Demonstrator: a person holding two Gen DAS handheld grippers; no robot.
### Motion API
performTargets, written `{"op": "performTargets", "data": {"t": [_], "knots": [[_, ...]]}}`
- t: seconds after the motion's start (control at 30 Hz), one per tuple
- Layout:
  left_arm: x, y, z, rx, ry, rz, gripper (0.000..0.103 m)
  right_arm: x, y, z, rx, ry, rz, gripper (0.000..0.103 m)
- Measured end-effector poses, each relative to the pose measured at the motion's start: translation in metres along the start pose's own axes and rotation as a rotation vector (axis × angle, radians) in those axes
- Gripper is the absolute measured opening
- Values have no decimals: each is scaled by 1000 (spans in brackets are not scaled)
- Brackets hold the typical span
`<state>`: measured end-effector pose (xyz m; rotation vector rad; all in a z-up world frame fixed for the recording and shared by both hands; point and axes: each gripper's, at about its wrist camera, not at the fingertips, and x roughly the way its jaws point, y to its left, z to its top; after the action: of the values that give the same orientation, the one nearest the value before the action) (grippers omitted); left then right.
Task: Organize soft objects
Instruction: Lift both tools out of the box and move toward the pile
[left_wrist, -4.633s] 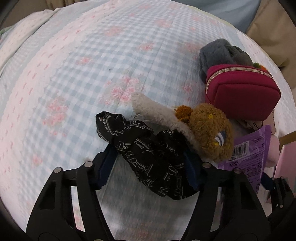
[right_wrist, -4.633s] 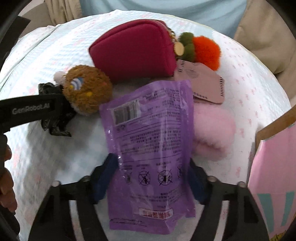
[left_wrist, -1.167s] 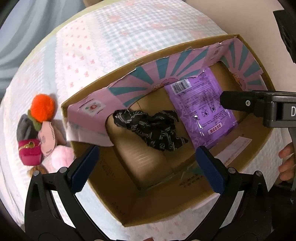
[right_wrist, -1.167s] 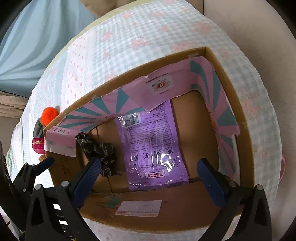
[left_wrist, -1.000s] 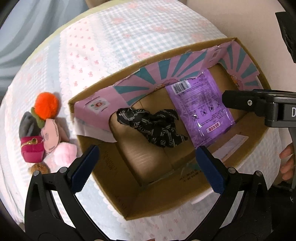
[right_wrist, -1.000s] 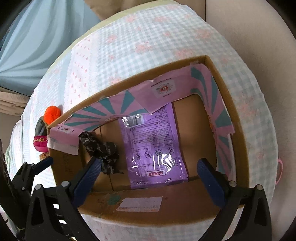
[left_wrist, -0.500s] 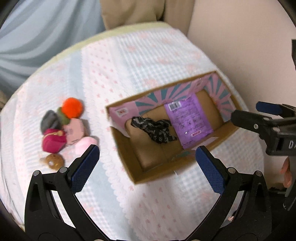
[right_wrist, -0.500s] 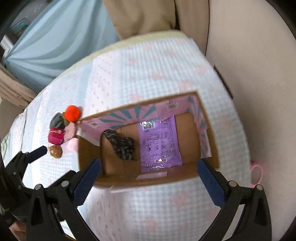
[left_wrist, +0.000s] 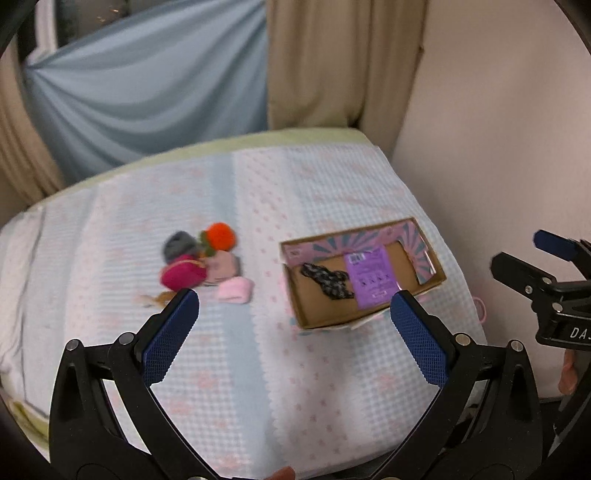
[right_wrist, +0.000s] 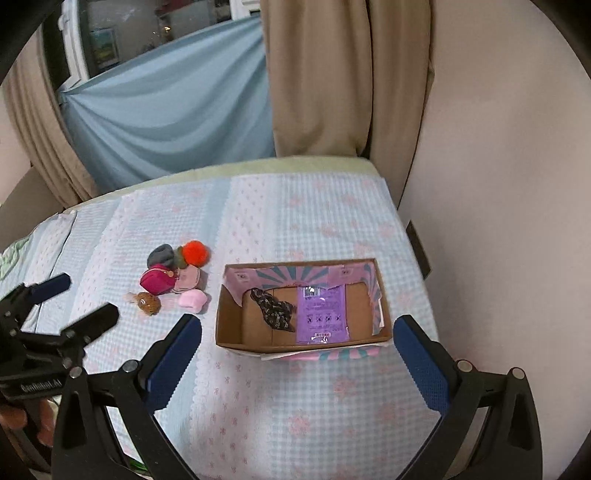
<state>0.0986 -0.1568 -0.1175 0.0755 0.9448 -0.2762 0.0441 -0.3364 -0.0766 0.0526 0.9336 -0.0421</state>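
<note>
A cardboard box (right_wrist: 229, 334) with a pink and teal lining stands on the bed; it also shows in the left wrist view (left_wrist: 436, 282). In it lie a black printed scrunchie (right_wrist: 273, 308) and a purple pouch (right_wrist: 320, 314). Left of the box lies a pile: a magenta pouch (right_wrist: 157, 282), an orange pompom (right_wrist: 195, 252), a grey item (right_wrist: 160, 254), a pink fluffy item (right_wrist: 192, 300) and a brown plush bear (right_wrist: 149, 302). My left gripper (left_wrist: 293, 325) and right gripper (right_wrist: 297, 350) are both open, empty, high above the bed.
The bed has a blue checked cover (right_wrist: 295, 406) with pink flowers. A wall (right_wrist: 498, 184) runs along its right side. Blue and beige curtains (right_wrist: 184, 103) hang behind. A pink loop (left_wrist: 480, 308) lies at the bed's right edge.
Both grippers have pulled far back and up from the box, so the whole bed shows now. The scrunchie and purple pouch stay in the box.
</note>
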Motion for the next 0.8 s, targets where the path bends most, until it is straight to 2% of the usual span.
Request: {"op": "performTargets", "data": {"t": [0.1, 0.33, 0.5, 0.8], "knots": [[-27, 10, -6, -27, -40, 36, 103, -16, 6, -5, -12, -34, -15, 103], [-63, 41, -21, -129, -103, 93, 103, -22, 14, -2, -29, -74, 37, 103], [-72, 65, -30, -204, -96, 136, 103, -18, 32, 6, -71, -98, 133, 103], [-58, 113, -41, -224, -84, 167, 103, 18, 84, 22, -96, -53, 183, 103]]}}
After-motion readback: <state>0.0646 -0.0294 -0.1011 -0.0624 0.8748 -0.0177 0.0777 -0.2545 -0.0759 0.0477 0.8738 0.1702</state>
